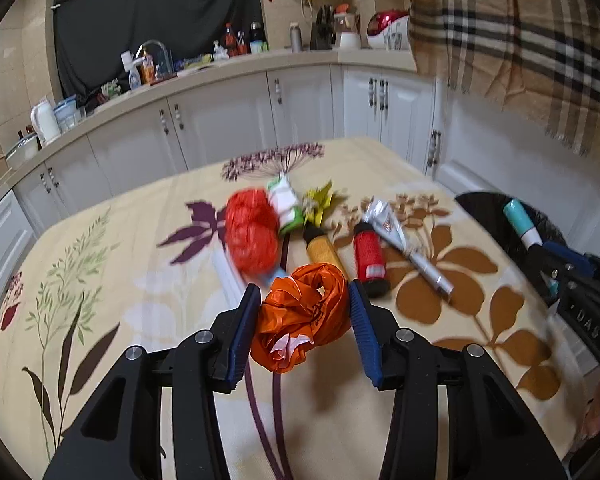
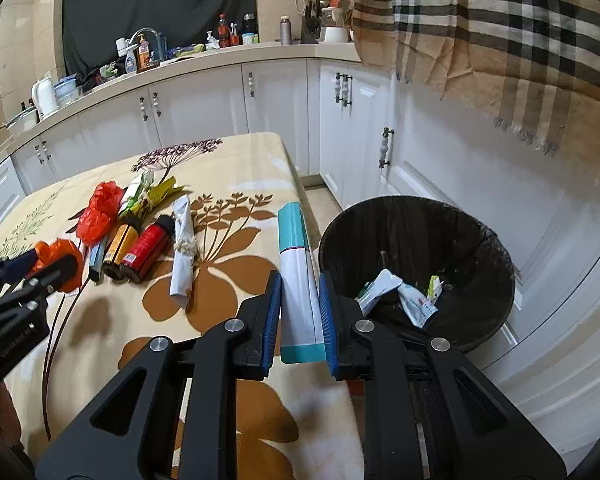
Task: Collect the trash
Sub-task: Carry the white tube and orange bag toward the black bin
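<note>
Trash sits in a loose row across the middle of the tabletop (image 1: pixel 100 312), which is covered in a floral cloth. Left gripper (image 1: pixel 304 296) has its blue pads pressed on both sides of a crumpled orange bag (image 1: pixel 300 316); the bag fills the gap between the fingers and bulges past their tips. Just beyond it lie a red bag (image 1: pixel 252 236), a yellow bottle (image 1: pixel 322 252), a red bottle (image 1: pixel 368 256) and a flattened silver tube (image 1: pixel 404 244), side by side, running toward the far edge. A green-white wrapper (image 1: pixel 286 200) and a yellow wrapper (image 1: pixel 320 200) lie at the far end of the row.

Right gripper (image 2: pixel 300 280) is clamped on a teal-and-white tube (image 2: pixel 298 276). The tube runs lengthwise between the fingers, its teal tip reaching well past them, and it is held at the tabletop's right edge, near the bin's rim.

Black bin (image 2: pixel 496 240), lined with a dark bag, stands on the floor just off that right edge. Inside it lie a crumpled white-and-blue tube (image 2: pixel 412 300) and small scraps.
</note>
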Demonstrator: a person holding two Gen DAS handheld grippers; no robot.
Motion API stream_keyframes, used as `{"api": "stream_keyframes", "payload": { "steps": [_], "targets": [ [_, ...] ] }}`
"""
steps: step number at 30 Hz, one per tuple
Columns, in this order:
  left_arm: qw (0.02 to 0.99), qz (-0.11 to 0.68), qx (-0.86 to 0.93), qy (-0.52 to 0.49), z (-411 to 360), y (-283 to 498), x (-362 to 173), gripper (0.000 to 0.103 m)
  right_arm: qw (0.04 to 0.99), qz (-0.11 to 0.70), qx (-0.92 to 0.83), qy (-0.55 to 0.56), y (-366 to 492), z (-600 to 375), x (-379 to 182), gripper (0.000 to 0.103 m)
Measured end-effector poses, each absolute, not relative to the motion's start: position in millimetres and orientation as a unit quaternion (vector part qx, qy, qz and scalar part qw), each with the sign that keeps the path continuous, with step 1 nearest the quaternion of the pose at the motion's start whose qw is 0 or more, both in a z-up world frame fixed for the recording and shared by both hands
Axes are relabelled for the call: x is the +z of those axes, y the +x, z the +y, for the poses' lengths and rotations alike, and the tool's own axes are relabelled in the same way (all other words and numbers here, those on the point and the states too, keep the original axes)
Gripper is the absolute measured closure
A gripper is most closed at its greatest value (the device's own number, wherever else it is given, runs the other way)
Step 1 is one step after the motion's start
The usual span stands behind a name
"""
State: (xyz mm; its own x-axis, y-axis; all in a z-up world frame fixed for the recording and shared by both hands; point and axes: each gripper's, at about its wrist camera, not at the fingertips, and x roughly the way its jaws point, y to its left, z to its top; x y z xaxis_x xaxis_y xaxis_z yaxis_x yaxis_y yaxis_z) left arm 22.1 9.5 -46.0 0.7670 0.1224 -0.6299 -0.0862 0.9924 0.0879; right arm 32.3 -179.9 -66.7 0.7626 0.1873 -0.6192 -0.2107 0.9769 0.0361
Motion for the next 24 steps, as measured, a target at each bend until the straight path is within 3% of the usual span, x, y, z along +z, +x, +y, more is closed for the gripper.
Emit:
{"api": "stream_keyframes", "payload": {
  "steps": [14,24],
  "targets": [
    [0.965,0.260,0.014,0.030,-34.6,54.5,-8.3,0.058,0.957,0.283,0.057,-0.026,48.7,-207.1,-39.2,0.084],
    [0.968,0.246,-0.006,0.036,-78.4,97.5,-4.7,0.058,0.963,0.271,0.003,-0.016,78.9,-246.5,-37.1,0.084]
  ]
}}
